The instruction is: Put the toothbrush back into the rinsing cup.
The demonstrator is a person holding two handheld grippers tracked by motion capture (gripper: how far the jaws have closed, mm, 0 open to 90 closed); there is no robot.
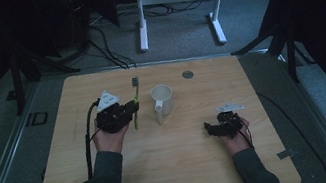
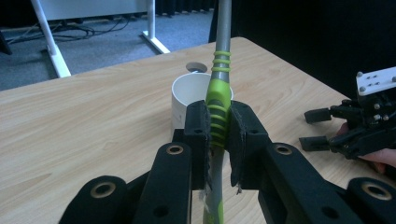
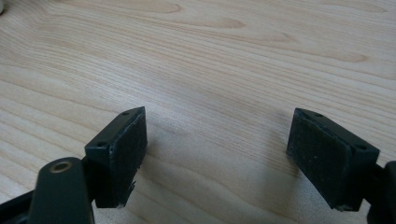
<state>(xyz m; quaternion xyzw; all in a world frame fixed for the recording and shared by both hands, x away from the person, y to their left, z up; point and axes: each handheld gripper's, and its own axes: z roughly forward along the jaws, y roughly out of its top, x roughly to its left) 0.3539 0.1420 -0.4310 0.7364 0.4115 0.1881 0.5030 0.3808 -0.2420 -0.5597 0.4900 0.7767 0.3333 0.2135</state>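
Toothbrush (image 2: 218,100) handle, green with a grey neck, sits clamped between the pads of the left claw (image 2: 218,126), which presses on its ribbed green grip from both sides. In the high view the left claw (image 1: 129,108) holds the brush over the table (image 1: 165,172) with its dark bristle head pointing toward the far edge. Just beyond and to the right of it stands a white mug (image 1: 162,100), upright, its handle turned toward the person; the brush is near the mug but not touching it. Farther right, well apart from the mug, the right claw (image 1: 210,128) hangs low over bare wood with its jaws spread wide and nothing between them, the right gripper view showing wood grain between its pads (image 3: 119,154).
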